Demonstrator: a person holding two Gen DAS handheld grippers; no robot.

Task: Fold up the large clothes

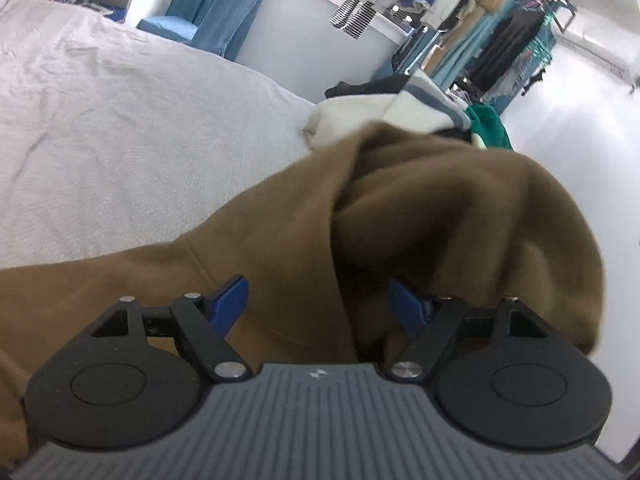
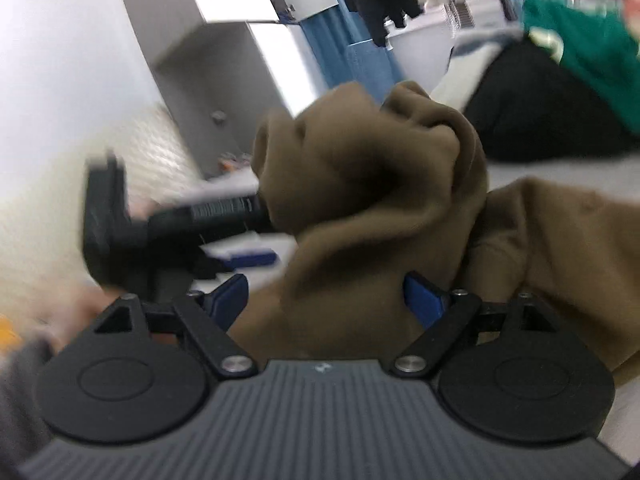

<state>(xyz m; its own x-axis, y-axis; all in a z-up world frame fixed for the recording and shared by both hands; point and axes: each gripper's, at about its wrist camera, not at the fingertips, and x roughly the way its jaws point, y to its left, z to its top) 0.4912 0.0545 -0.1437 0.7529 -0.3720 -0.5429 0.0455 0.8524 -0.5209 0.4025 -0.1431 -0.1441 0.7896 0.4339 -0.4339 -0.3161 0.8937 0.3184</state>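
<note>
Both pairs of tongs stand apart with nothing pinched. The left tongs (image 1: 318, 300) hang over the brown garment (image 1: 280, 248), which lies crumpled on the bed (image 1: 120, 140); a bunched fold rises between the right tongs (image 2: 326, 298). Beyond the left tongs sits a heap of other clothes (image 1: 400, 108), with a clothes rack (image 1: 500, 20) further off. To fold well, I would pinch two edges and pull the cloth flat first. No readable writing shows.

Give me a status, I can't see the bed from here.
Left hand-held gripper open over brown garment. Right hand-held gripper open, brown cloth bunched between its jaws. Clothes pile beyond on bed.
</note>
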